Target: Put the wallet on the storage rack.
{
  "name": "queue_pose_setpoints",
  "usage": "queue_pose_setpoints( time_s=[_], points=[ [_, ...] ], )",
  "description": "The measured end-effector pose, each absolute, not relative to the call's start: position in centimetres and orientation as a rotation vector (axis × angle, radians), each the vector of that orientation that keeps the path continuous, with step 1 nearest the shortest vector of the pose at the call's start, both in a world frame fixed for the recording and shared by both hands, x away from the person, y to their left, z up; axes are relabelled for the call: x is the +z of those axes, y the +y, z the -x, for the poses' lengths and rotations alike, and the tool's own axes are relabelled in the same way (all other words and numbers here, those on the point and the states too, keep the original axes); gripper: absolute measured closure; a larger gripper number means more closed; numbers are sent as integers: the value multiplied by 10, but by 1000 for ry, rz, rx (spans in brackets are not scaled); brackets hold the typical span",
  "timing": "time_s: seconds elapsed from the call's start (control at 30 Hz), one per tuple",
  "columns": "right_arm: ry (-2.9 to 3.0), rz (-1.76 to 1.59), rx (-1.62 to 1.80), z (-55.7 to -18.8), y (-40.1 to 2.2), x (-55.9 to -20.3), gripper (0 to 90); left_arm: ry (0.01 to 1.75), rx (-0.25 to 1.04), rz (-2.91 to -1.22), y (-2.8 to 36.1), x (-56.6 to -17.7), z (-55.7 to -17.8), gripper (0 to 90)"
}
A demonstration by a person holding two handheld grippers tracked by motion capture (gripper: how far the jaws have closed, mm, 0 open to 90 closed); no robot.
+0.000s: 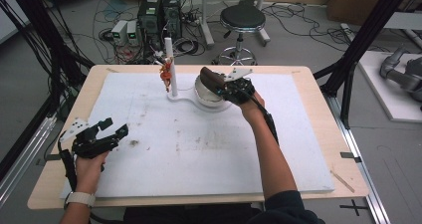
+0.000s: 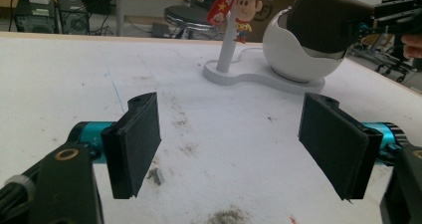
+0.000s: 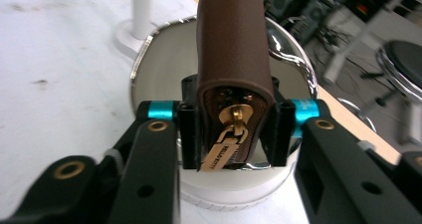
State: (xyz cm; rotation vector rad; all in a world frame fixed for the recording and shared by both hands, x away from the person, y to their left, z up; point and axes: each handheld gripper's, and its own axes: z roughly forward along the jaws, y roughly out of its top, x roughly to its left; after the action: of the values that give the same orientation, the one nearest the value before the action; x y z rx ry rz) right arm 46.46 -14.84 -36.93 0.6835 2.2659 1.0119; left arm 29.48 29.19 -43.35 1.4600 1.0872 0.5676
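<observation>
A brown leather pouch (image 1: 211, 78) (image 3: 234, 40) with a gold zipper pull lies across the rim of a white round bowl (image 1: 205, 98) (image 2: 293, 59). My right gripper (image 1: 222, 87) (image 3: 234, 134) grips the pouch's zipper end, one pad against each side. The bowl stands on a white base (image 2: 239, 77) with an upright white post (image 1: 170, 64), from which a small cowboy figure (image 1: 165, 72) (image 2: 242, 10) hangs. At the table's left edge my left gripper (image 1: 118, 127) (image 2: 234, 144) rests low over the mat, open with nothing between its pads.
A white foam mat (image 1: 199, 149) with dirty smudges covers the wooden table (image 1: 318, 99). Beyond the far edge stand a black stool (image 1: 242, 19), computer towers (image 1: 159, 15) and loose cables. Black frame struts (image 1: 358, 45) rise at both sides.
</observation>
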Motion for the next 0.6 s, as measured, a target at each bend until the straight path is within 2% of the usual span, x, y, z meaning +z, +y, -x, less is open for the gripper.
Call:
queue_pose_setpoints(
  time_s=[0.07, 0.13, 0.43, 0.6],
  points=[
    [2237, -721, 981, -465, -145, -371, 566, 1087, 566, -1461, 292, -433, -294, 243],
    [2228, -753, 978, -464, -143, -371, 547, 1087, 566, -1460, 292, -433, -294, 243],
    [2185, -803, 1078, -457, -157, -359, 563, 1087, 566, -1458, 293, -433, -294, 243],
    [2172, -880, 1162, -444, -180, -352, 484, 1082, 562, -1463, 293, -433, -294, 243]
  ],
)
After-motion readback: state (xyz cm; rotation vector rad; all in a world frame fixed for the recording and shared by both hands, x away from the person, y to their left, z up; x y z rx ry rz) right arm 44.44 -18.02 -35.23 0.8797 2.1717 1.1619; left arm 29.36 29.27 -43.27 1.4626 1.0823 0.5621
